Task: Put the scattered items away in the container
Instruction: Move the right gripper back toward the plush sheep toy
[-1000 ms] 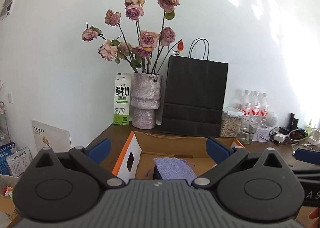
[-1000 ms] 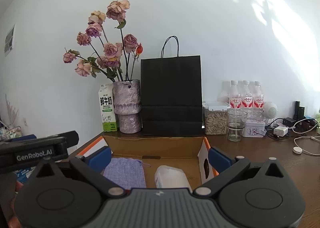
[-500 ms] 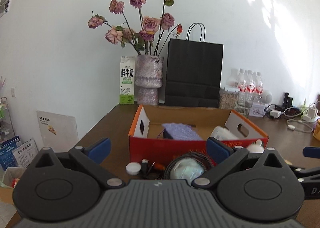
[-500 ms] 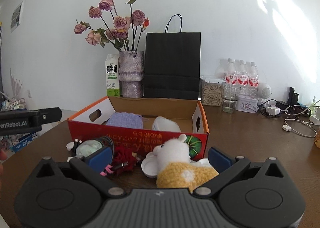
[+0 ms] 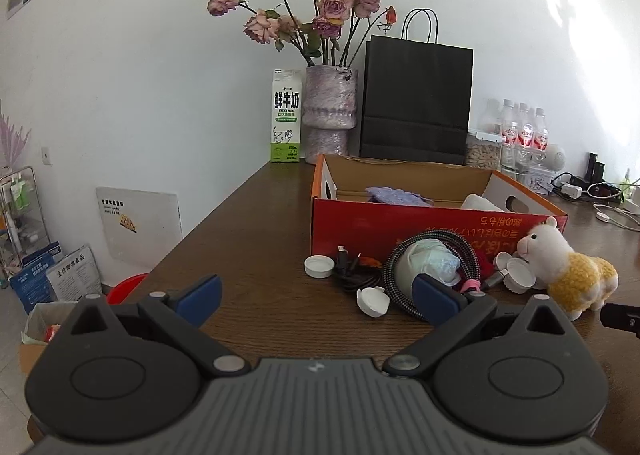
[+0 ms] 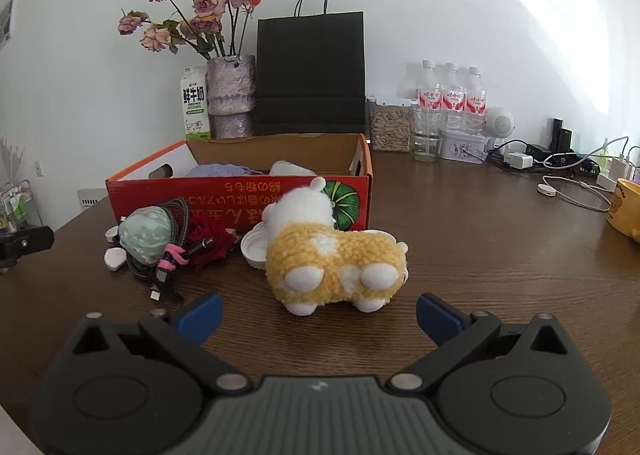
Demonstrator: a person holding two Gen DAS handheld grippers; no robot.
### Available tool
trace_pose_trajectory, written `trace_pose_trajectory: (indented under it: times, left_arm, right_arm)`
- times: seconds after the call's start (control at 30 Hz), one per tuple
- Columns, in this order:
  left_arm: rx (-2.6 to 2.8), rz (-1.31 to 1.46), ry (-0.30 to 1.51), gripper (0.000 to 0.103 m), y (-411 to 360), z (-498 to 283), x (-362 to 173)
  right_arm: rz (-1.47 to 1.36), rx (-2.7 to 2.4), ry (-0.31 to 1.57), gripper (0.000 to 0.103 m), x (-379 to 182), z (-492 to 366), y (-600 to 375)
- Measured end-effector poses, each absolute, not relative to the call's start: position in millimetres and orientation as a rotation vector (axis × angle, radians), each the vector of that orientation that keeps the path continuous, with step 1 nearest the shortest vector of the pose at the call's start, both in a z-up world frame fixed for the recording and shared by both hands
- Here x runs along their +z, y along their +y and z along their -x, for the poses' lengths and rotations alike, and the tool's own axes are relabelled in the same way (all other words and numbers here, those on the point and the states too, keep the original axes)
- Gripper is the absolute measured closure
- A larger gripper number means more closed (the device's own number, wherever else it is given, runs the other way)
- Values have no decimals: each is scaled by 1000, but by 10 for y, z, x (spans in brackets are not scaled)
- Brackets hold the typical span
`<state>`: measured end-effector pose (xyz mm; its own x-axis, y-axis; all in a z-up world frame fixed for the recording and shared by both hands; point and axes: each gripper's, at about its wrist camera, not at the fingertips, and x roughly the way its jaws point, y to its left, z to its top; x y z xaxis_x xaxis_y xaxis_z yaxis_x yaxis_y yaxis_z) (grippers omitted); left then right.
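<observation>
**Blue pads wide apart, both claws empty**

Blue-tipped and spread wide, my left claw [image 5: 316,297] hangs low over the wooden counter [image 5: 256,247] with nothing between its fingers and nothing touching them. Just beyond its right fingertip [image 5: 434,295] lies the clutter: a braided cable [image 5: 430,245] coiled around a pale green bundle [image 5: 430,263], a white cap [image 5: 319,266] to its left, and a small white piece [image 5: 373,301] nearest me.

My right claw [image 6: 319,313] is just as open and just as empty. Its fingers sit on either side of the view of a yellow-and-white plush alpaca [image 6: 332,255], which lies on the counter just ahead of the tips, apart from them, feet toward me. Left of the plush I see a red rose [image 6: 208,237] touching the cable and bundle.

Behind all of this stands the red cardboard box [image 6: 240,195], open at the top, its front wall touching or nearly touching the pile. Inside it I see a purple knitted cloth [image 5: 394,195] and a white object [image 6: 290,168].
</observation>
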<state>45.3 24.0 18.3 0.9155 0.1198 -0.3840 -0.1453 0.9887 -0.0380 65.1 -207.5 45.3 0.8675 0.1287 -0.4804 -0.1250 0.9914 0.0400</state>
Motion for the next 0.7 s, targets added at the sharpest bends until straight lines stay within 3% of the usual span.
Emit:
trace_pose_trajectory:
  times: [0.7]
  left_arm:
    - [116, 45, 408, 0, 162, -478, 123]
  right_arm:
    - [-11, 140, 537, 0, 360, -702, -2066]
